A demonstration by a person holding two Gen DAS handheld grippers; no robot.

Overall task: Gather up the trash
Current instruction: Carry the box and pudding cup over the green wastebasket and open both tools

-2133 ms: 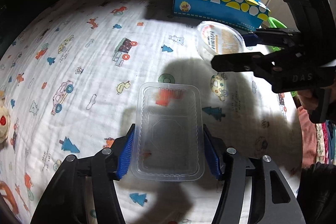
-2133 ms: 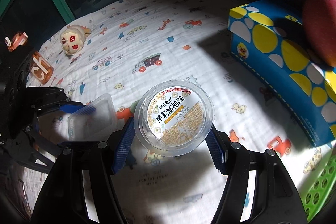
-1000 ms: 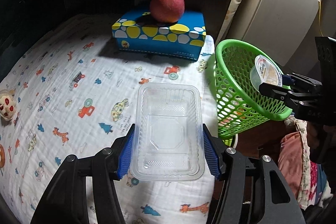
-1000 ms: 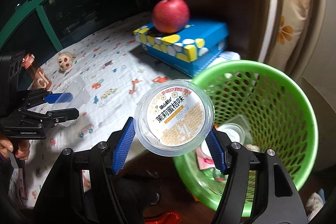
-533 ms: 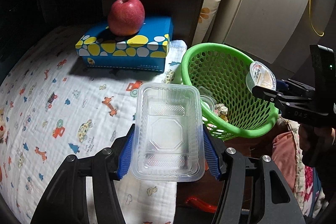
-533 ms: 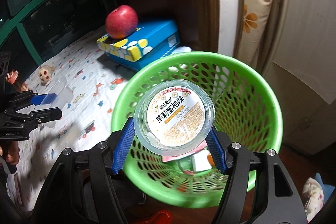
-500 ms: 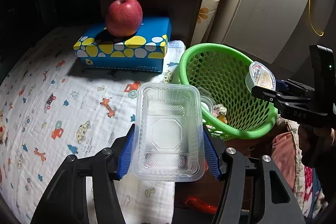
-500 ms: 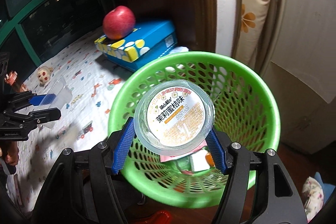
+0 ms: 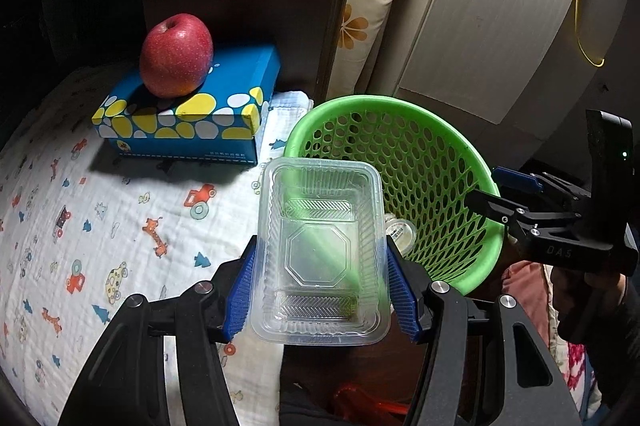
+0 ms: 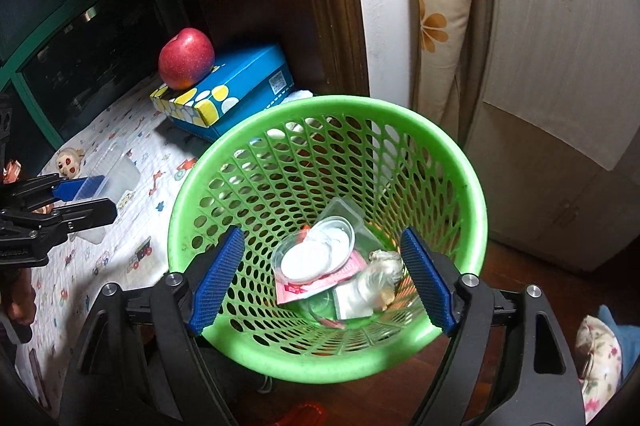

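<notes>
Over at nine o'clock in the right wrist view, the left gripper point(image 10: 86, 196) came in from the bed side with its jaws clamped on the clear plastic tray point(image 10: 116, 172), short of the green basket point(image 10: 476, 202) and outside its rim. Half a second before, the right gripper point(image 10: 320, 276) had held a round labelled dessert cup directly above that basket; now its blue pads point(image 10: 218, 278) stood wide apart with nothing between them, so the cup had been let go. It had most likely dropped in among the litter at the bottom. The left wrist view showed a small round lidded container point(image 9: 398, 230) lying against the inner mesh at about three o'clock from the tray, which may have been that cup, though the label could not be read.

That left one piece binned and one to go. I judged the next step to be carrying the tray across the rim and releasing it.

Seen from the left wrist camera, the tray point(image 9: 320, 250) was a shallow, see-through rectangle with rounded corners, an octagonal panel pressed into its base and ribbed strips at either end. It looked empty and thin-walled, gripped across its short sides by the left gripper point(image 9: 320, 290), and the basket rim point(image 9: 352, 102) showed green through it at twelve o'clock.

Further right, the basket floor held a clear lidded cup point(image 10: 316, 254), a pink wrapper point(image 10: 304, 286) and crumpled film point(image 10: 374, 278).
</notes>
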